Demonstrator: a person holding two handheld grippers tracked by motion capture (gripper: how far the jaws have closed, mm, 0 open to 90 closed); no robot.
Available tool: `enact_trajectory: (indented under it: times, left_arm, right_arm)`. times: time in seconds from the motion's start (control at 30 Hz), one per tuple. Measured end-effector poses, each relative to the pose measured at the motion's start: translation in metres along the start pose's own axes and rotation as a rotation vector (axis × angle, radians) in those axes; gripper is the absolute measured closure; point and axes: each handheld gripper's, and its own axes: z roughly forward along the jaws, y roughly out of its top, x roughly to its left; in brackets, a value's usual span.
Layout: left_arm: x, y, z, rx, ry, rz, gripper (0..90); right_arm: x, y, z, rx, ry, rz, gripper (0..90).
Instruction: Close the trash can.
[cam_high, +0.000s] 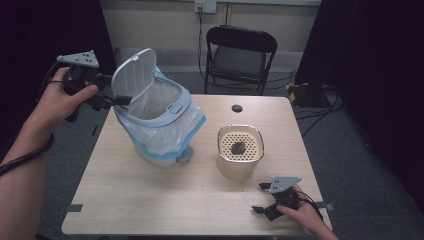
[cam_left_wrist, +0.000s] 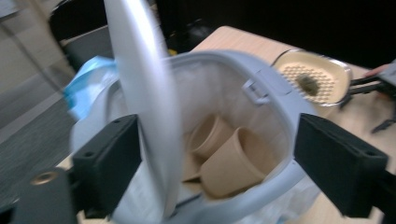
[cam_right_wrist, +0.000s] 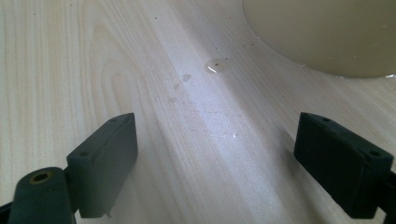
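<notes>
A grey-rimmed white bin (cam_high: 172, 107) lined with a clear bag stands on the left half of the table. Its lid (cam_high: 132, 75) is raised upright. My left gripper (cam_high: 119, 100) is held up at that lid, open. In the left gripper view the lid (cam_left_wrist: 144, 93) runs between the wide jaws, close to the left one, and nothing is clamped. Two brown paper cups (cam_left_wrist: 233, 161) lie inside the bin. My right gripper (cam_high: 259, 197) rests open near the table's front right, in front of a beige container (cam_high: 227, 167) with a perforated insert and a dark lump (cam_high: 238, 147) on it.
A black folding chair (cam_high: 240, 50) stands beyond the table's far edge. A small round hole (cam_high: 237, 108) sits near the far edge of the tabletop. In the right gripper view a water drop (cam_right_wrist: 215, 67) lies on the wood beside the container's wall (cam_right_wrist: 327, 32).
</notes>
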Motion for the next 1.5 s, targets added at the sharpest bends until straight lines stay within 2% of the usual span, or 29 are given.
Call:
enact_trajectory:
  times: [0.03,0.1,0.17,0.27,0.3,0.37,0.4,0.5,0.53,0.57,0.6,0.63,0.7,0.77,0.83,0.87,0.9,1.03,1.07,1.13,1.17,1.2,1.23,1.3,1.33,1.37,1.43,1.5]
  left_arm:
    - [0.0,0.0,0.0,0.0,0.0,0.0,14.8]
    - [-0.01,0.009,0.012,0.023,-0.044,0.024,14.8]
    - [-0.016,0.014,0.021,0.044,-0.067,0.035,14.9]
    - [-0.021,0.018,0.03,0.041,-0.088,0.028,15.0]
    - [-0.026,0.022,0.039,0.04,-0.119,0.005,15.0]
    - [-0.03,0.026,0.048,0.073,-0.132,0.012,15.6]
    - [-0.031,0.027,0.053,0.088,-0.135,0.009,17.3]
    - [-0.032,0.028,0.066,0.117,-0.149,-0.012,35.2]
    - [-0.032,0.028,0.066,0.117,-0.149,-0.012,40.3]
    - [-0.032,0.028,0.072,0.127,-0.138,-0.022,40.3]
    - [-0.031,0.029,0.076,0.146,-0.124,-0.02,47.5]
    - [-0.029,0.028,0.083,0.151,-0.107,-0.046,54.8]
    - [-0.027,0.028,0.09,0.168,-0.072,-0.047,59.8]
    - [-0.024,0.028,0.095,0.151,-0.052,-0.055,61.5]
    - [-0.021,0.03,0.097,0.163,-0.015,-0.027,65.2]
    - [-0.021,0.03,0.097,0.163,-0.015,-0.027,65.2]
    - [-0.02,0.03,0.1,0.162,0.01,-0.016,67.3]
    - [-0.022,0.029,0.105,0.165,0.029,0.002,69.7]
    - [-0.024,0.029,0.105,0.161,0.033,-0.004,69.7]
    - [-0.026,0.031,0.105,0.182,0.036,0.013,68.7]
    - [-0.027,0.033,0.105,0.198,0.056,0.018,59.6]
    - [-0.028,0.033,0.105,0.209,0.091,0.007,45.6]
    - [-0.029,0.033,0.102,0.215,0.099,0.013,36.2]
    - [-0.032,0.031,0.095,0.175,0.085,0.013,34.2]
    - [-0.034,0.03,0.092,0.161,0.084,0.0,31.2]
    - [-0.037,0.028,0.087,0.158,0.082,0.002,25.3]
    - [-0.043,0.025,0.078,0.136,0.069,0.006,20.9]
    - [-0.05,0.021,0.068,0.103,0.047,-0.018,18.6]
  right_arm:
    - [0.0,0.0,0.0,0.0,0.0,0.0,13.1]
    - [0.0,0.0,0.0,0.0,0.0,0.0,13.0]
    - [0.0,0.0,0.0,0.003,-0.003,0.0,13.1]
    - [0.0,0.0,0.0,0.003,-0.002,0.0,13.0]
    - [0.0,0.0,0.0,0.002,-0.003,0.0,13.0]
    - [0.0,0.0,0.0,0.002,-0.003,0.0,13.0]
    - [0.0,0.0,0.0,0.003,-0.002,-0.001,13.0]
    - [0.0,0.0,0.0,0.003,-0.002,-0.001,13.0]
    - [0.0,0.0,0.0,0.003,-0.002,-0.001,13.0]
    - [0.0,0.0,0.0,0.003,-0.003,0.0,13.0]
    - [0.0,0.0,0.0,0.003,-0.002,0.0,13.0]
    - [0.0,0.0,0.0,0.0,0.001,0.0,13.0]
    - [0.0,0.0,0.0,0.0,0.001,0.0,13.0]
    - [0.0,0.0,0.0,0.0,0.001,-0.001,13.0]
    - [0.0,0.0,0.0,0.0,0.001,0.001,13.0]
    - [0.0,0.0,0.0,0.0,0.001,0.001,13.0]
    - [0.001,0.0,-0.001,0.002,0.002,0.004,13.0]
    - [0.002,-0.001,-0.002,0.003,0.0,0.0,13.0]
    - [0.002,-0.002,-0.002,0.004,0.0,0.001,13.0]
    - [0.002,-0.002,-0.002,0.004,0.001,0.002,13.0]
    - [0.002,-0.002,-0.002,0.005,0.0,0.002,13.0]
    - [0.002,-0.002,-0.002,0.005,0.0,0.002,12.9]
    - [0.002,-0.002,-0.002,0.004,0.001,0.002,13.0]
    - [0.002,-0.002,-0.002,0.004,0.001,0.002,12.9]
    - [0.002,-0.002,-0.002,0.003,0.002,0.003,12.9]
    - [0.002,-0.002,-0.002,0.004,0.001,0.003,12.9]
    - [0.002,-0.002,-0.002,0.005,0.0,0.001,12.9]
    - [0.002,-0.002,-0.002,0.005,0.0,0.001,12.9]
